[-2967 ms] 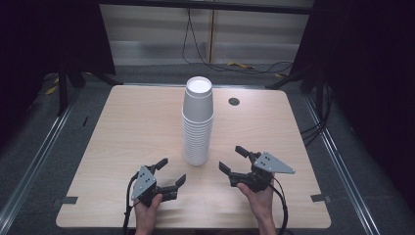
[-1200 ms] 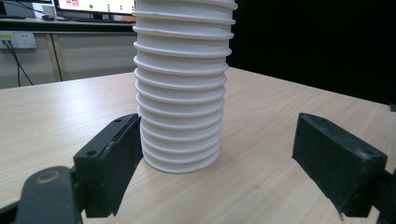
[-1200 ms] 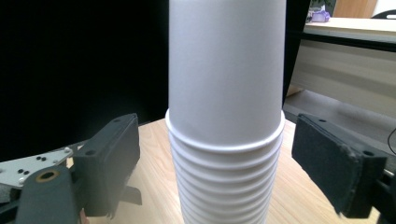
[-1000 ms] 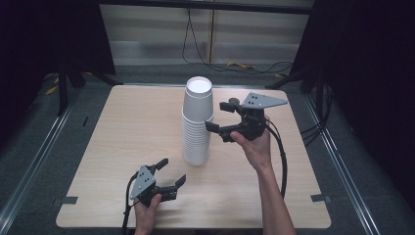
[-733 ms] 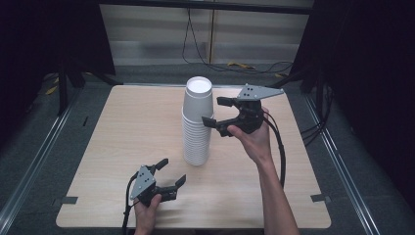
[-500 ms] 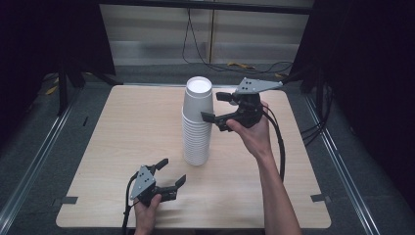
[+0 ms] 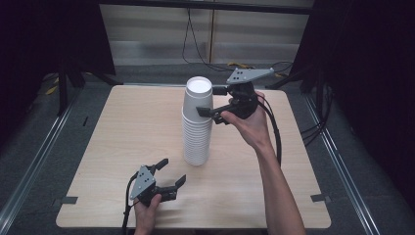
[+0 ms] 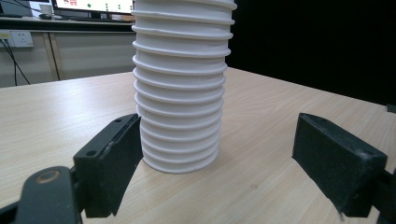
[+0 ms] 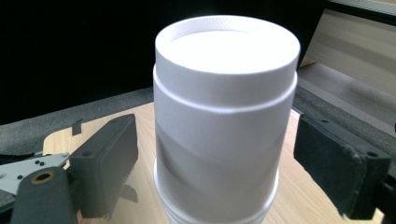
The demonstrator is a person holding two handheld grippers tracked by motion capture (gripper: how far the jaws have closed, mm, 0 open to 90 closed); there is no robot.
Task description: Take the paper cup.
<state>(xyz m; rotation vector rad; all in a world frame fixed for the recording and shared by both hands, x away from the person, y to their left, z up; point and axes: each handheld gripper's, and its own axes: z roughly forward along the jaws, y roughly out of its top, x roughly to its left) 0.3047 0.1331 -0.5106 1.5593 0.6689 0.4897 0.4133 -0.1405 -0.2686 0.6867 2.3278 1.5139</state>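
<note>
At the middle of the table [image 7: 122, 127], a tall stack [image 7: 196, 132] of white paper cups stands upside down, bases upward, its rolled rims forming ridges down the side. The top cup [image 7: 198, 98] sits highest, its flat base facing up.

The right gripper [image 7: 211, 102] is held level beside the top cup, at the stack's right in the high view. Its jaws stand wide apart, one on either side of the cup; in the right gripper view a gap shows between each black pad and the cup wall [image 9: 224, 135], so nothing is clasped. The grey three-cornered plate [image 7: 248, 74] rides on top, and a black cable [image 7: 275, 137] trails along the forearm.

The left gripper [image 7: 171, 172] rests low on the table near its front edge, just in front of the stack's foot and apart from it. Its jaws also stand apart with nothing between them; the left gripper view looks past both pads at the lowest cups [image 8: 180, 154], which stand on the wood beyond the pads.

Beyond the table lie a grey floor [image 7: 147, 73] and loose cables.
</note>
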